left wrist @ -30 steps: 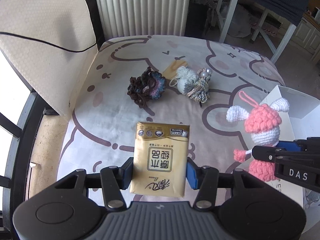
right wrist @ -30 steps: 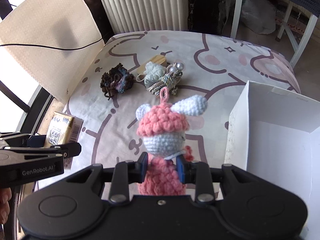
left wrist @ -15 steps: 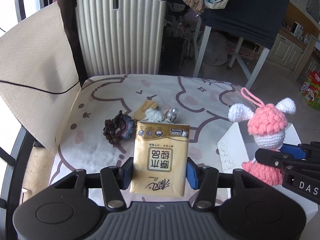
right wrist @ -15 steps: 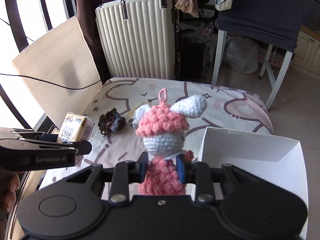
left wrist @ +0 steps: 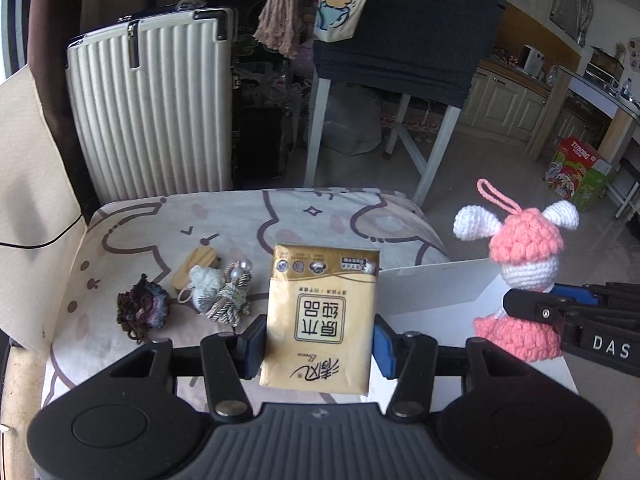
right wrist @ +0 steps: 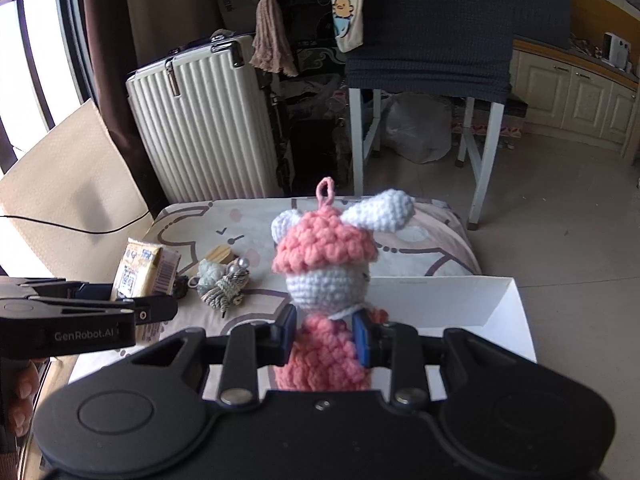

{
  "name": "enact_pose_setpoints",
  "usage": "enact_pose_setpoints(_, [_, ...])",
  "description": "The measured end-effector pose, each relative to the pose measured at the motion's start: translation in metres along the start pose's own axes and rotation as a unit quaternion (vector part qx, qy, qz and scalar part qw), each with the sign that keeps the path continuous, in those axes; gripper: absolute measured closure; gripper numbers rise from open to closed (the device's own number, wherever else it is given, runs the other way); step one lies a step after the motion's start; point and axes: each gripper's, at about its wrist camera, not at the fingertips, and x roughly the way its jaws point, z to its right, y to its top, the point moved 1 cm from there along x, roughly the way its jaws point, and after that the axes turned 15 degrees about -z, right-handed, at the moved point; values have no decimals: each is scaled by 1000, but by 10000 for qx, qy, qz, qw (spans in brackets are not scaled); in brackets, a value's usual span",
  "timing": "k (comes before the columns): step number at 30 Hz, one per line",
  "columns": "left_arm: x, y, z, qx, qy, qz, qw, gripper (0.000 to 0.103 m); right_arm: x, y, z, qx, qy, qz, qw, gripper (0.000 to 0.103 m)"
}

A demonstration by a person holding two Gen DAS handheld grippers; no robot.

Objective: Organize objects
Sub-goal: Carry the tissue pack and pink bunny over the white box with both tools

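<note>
My left gripper (left wrist: pixel 319 344) is shut on a gold tissue pack (left wrist: pixel 322 312) and holds it upright above the patterned cushion (left wrist: pixel 240 224). My right gripper (right wrist: pixel 325 334) is shut on a pink crochet doll (right wrist: pixel 324 264) with white ears, held over the near wall of the white box (right wrist: pixel 460 300). The doll (left wrist: pixel 524 264) and right gripper (left wrist: pixel 560 312) show at the right of the left wrist view, and the tissue pack (right wrist: pixel 138 268) at the left of the right wrist view. A dark scrunchie (left wrist: pixel 142 310) and a pile of small trinkets (left wrist: pixel 218 288) lie on the cushion.
A ribbed white suitcase (left wrist: pixel 152 120) stands behind the cushion. A beige board (left wrist: pixel 28 200) leans at the left. A white-legged chair draped in dark cloth (left wrist: pixel 404 48) stands at the back. The white box (left wrist: pixel 440 288) sits at the cushion's right.
Both grippers have risen and tilted up with their loads, so the cushion items look smaller and more of the room shows. The white box has come into fuller view.
</note>
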Motion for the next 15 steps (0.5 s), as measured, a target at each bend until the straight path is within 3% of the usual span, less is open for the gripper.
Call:
enact_pose_setpoints(9, [27, 7, 54, 482, -310, -80, 9983, 50, 15, -7, 59, 500, -286, -233, 9981, 72])
enact_pose_setpoints(15, [55, -1, 88, 939, -384, -466, 9938, 50, 36, -23, 85, 501, -383, -772, 9950, 72])
